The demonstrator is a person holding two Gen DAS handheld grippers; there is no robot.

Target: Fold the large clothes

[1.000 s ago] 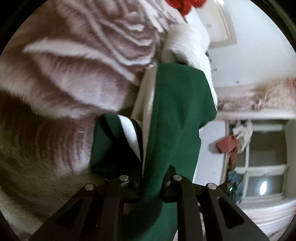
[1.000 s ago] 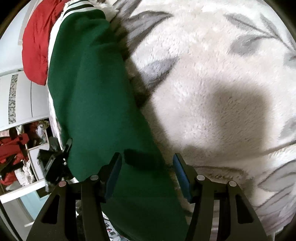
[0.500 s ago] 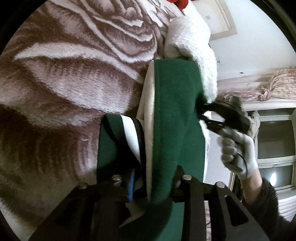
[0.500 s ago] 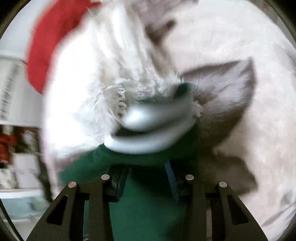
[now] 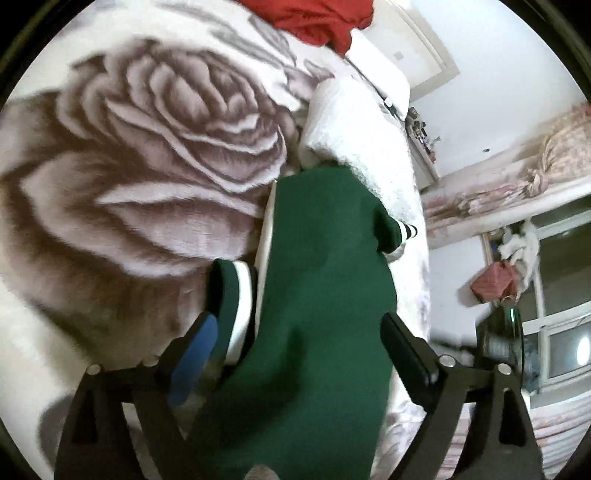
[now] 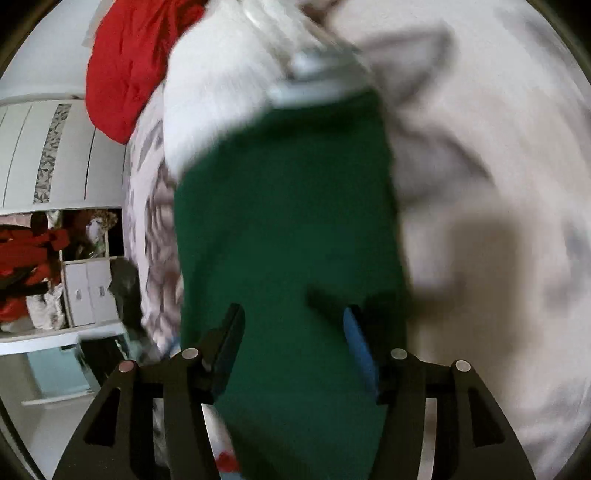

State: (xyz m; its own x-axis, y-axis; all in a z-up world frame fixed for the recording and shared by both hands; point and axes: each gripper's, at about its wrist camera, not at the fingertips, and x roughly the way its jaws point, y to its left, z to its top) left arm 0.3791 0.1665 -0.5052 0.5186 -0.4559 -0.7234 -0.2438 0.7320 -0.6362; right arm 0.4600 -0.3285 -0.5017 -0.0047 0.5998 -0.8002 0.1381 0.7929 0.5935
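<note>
On rose-print blanket (image 5: 140, 192): folded green garment (image 5: 325, 280) lies between left tongs (image 5: 295, 347), spreading wide, and right tongs (image 6: 291, 332), opening; neither pinches cloth.

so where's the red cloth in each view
Left wrist: red cloth at the top edge, centre, beyond the rose blanket.
Right wrist: red cloth at the upper left.
Shared landmark: the green garment running up the middle of both.
</note>
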